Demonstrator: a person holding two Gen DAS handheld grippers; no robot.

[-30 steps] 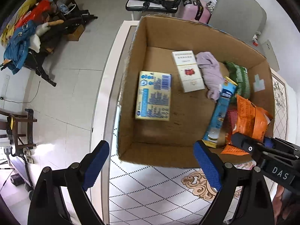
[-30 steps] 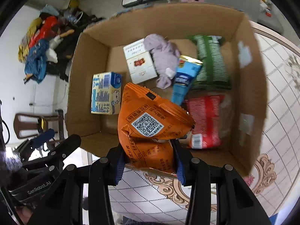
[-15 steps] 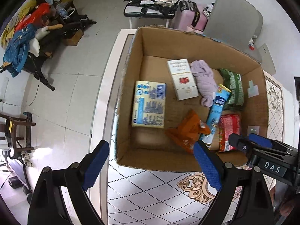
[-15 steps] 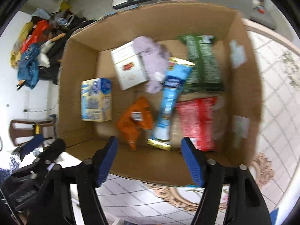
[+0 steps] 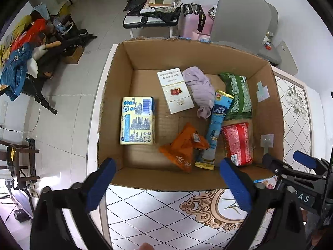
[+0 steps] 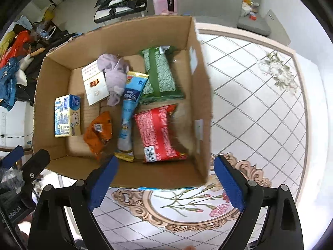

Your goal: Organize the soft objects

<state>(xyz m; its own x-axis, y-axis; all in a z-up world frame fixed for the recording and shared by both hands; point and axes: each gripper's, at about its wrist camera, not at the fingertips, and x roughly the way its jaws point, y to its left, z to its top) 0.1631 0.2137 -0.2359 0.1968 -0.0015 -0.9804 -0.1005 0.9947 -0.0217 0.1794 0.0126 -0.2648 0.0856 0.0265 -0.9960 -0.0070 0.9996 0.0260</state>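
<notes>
Overhead, both wrist cameras look down into an open cardboard box (image 5: pixel 116 95) standing on a table (image 6: pixel 260 108) covered with a white patterned cloth. Both grippers hang above the box's near edge with nothing in them. The left gripper (image 5: pixel 166 184) has its blue-padded fingers spread wide apart, and so does the right gripper (image 6: pixel 165 184).

Inside the box, an orange snack bag (image 5: pixel 184 146) lies crumpled on the floor near the front wall. Just to its right, a long blue packet (image 5: pixel 216 129) runs front to back, its far end resting against a lilac cloth (image 5: pixel 200 90) bunched near the back. A red packet (image 5: pixel 238 143) lies beside the blue one at front right, and a green packet (image 5: pixel 237 95) lies behind the red one. A white carton (image 5: pixel 175 89) lies flat near the back, touching the cloth, and a yellow and blue carton (image 5: pixel 137 124) lies apart at the left.

The left view alone shows the tiled floor left of the table, a rack piled with clothes (image 5: pixel 18 70), a pink suitcase (image 5: pixel 192 24) and a grey chair (image 5: pixel 241 18) behind the box. The right view alone shows the wide stretch of table to the right of the box, with a flower motif (image 6: pixel 276 68) on the cloth. Each view catches the other gripper at its edge.
</notes>
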